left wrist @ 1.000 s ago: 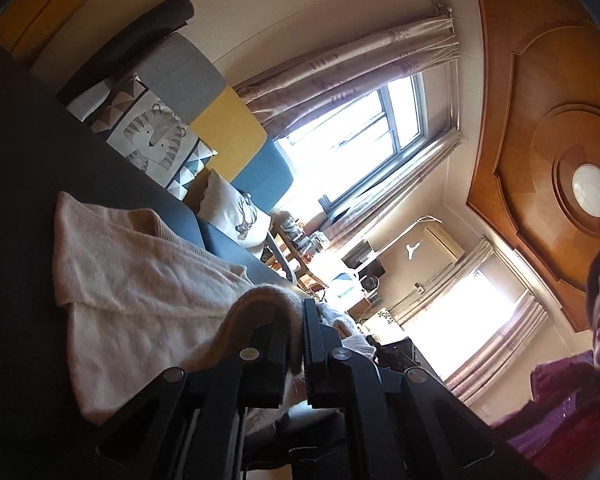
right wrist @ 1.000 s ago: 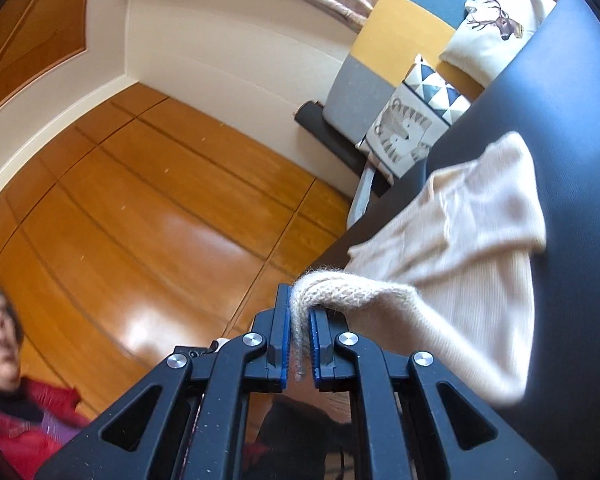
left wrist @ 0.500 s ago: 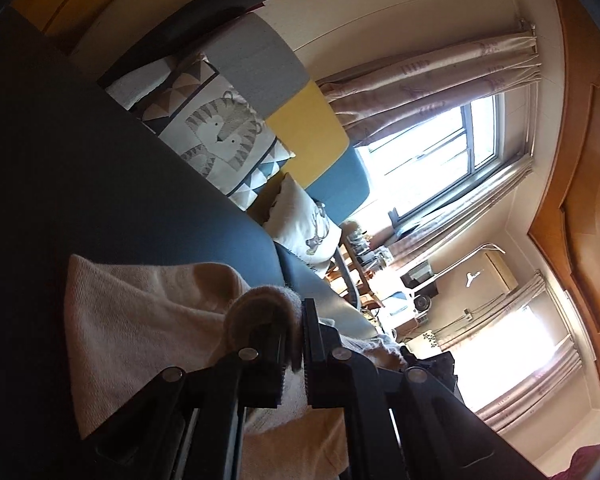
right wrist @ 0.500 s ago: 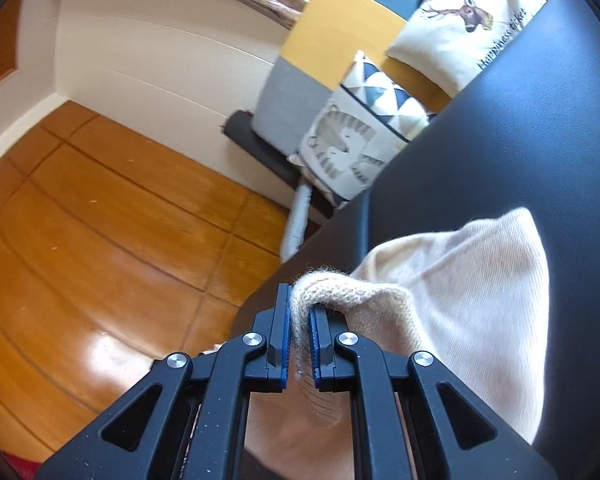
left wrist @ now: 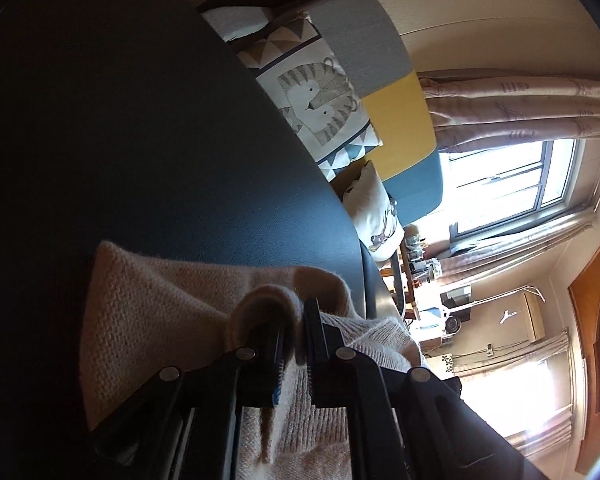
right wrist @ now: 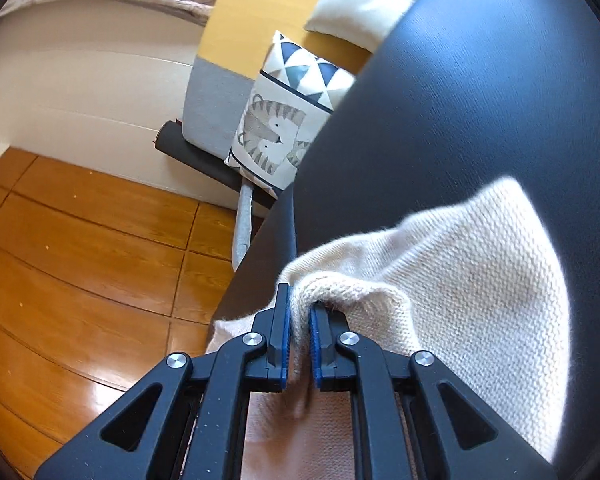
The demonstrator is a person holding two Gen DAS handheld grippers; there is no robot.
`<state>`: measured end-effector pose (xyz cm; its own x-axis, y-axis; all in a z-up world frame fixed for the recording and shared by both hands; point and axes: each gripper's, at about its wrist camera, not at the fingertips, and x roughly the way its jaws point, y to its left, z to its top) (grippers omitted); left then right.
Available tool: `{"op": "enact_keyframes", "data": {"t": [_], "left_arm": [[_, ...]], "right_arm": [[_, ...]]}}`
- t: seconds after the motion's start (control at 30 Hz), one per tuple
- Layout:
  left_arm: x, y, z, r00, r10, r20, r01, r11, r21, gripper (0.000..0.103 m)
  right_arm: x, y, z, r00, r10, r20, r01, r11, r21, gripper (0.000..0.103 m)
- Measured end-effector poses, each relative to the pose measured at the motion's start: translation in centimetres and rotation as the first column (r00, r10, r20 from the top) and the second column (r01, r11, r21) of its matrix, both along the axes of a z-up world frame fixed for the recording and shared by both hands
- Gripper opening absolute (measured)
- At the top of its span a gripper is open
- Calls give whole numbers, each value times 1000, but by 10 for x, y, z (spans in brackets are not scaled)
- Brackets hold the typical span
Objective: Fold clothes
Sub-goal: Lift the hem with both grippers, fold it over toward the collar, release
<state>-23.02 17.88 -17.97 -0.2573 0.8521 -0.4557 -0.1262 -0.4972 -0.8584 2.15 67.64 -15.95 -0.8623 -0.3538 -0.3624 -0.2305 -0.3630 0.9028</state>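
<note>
- left wrist view: the left gripper (left wrist: pixel 296 332) has a rolled edge of the cream knit sweater (left wrist: pixel 152 312) between its fingers; its jaws are opening, the fabric now against one pad with a slim gap at the other.
- right wrist view: the right gripper (right wrist: pixel 299 332) is clenched on another fold of the sweater (right wrist: pixel 480 280), the knit bunched between its blue pads.
- the sweater lies on a dark, matte tabletop (right wrist: pixel 480 100), its bulk at the near edge close to both grippers; in the right wrist view part of it drapes over the table's edge.
- the rest of the tabletop (left wrist: pixel 132 120) runs bare toward its far edge.
- beyond the far edge stands a sofa (right wrist: pixel 240 32) in grey, yellow and blue panels, with a tiger-print cushion (right wrist: pixel 276 128) and a pale cushion (right wrist: pixel 364 4) propped against it.
- glossy orange wood flooring (right wrist: pixel 80 260) spreads beside the table, meeting a white wall (right wrist: pixel 80 80).
- in the left wrist view a bright window (left wrist: pixel 508 184) with patterned beige curtains (left wrist: pixel 520 108) lights the room; a cluttered stand (left wrist: pixel 420 264) sits under it.
</note>
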Motion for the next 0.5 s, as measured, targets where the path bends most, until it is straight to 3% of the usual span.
{"op": "enact_keyframes", "data": {"t": [0.07, 0.23, 0.33, 0.5], "left_arm": [[0, 1, -2, 1000, -2, 19, 2, 1000, 5, 14], [-3, 3, 5, 997, -2, 76, -4, 997, 82, 22], [-10, 5, 3, 990, 35, 138, -54, 989, 139, 24], [-18, 5, -8, 966, 102, 236, -155, 964, 216, 28]], "right_arm": [[1, 1, -3, 1000, 1, -2, -1, 1000, -29, 12], [-6, -3, 13, 995, 53, -79, -56, 998, -37, 61], [-19, -5, 23, 994, 78, -72, -80, 997, -19, 62], [-26, 2, 19, 998, 22, -58, -25, 998, -65, 62]]}}
